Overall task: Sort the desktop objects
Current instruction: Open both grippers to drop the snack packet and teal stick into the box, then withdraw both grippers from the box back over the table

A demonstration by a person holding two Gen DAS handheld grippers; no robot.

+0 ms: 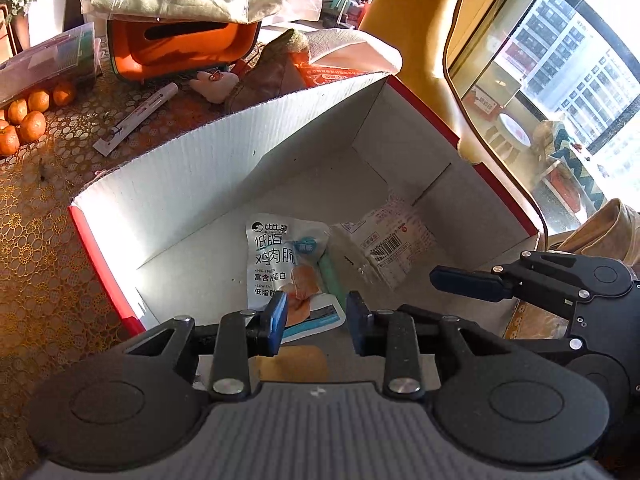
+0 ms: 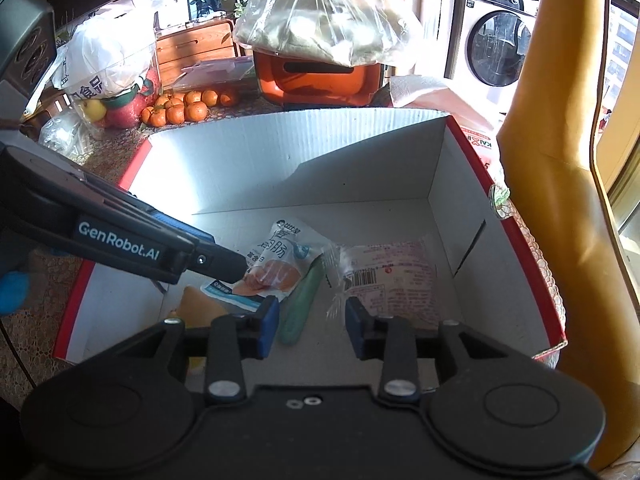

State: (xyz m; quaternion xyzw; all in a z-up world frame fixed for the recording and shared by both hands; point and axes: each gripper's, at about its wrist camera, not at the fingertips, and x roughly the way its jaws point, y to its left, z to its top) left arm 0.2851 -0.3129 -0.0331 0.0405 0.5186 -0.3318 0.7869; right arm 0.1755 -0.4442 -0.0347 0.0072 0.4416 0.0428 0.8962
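Note:
A white cardboard box with red outer walls (image 1: 192,184) (image 2: 360,152) stands open on the table. Inside lie a white chicken sausage packet (image 1: 280,264) (image 2: 276,256), a pale green tube (image 1: 332,280) (image 2: 300,308), a clear bag with a barcode label (image 1: 388,244) (image 2: 388,276) and a yellow item (image 1: 296,362) (image 2: 200,308). My left gripper (image 1: 316,320) is open and empty above the packet. My right gripper (image 2: 310,322) is open and empty above the tube. The right gripper shows in the left wrist view (image 1: 472,284); the left one shows in the right wrist view (image 2: 216,260).
Tangerines (image 1: 28,120) (image 2: 184,110), an orange case (image 1: 180,48) (image 2: 320,80) under a clear bag (image 2: 328,24), a white marker (image 1: 136,118), a bag of apples (image 2: 108,80) and a plastic container (image 1: 44,60) lie behind the box. A yellow curtain (image 2: 552,160) hangs at right.

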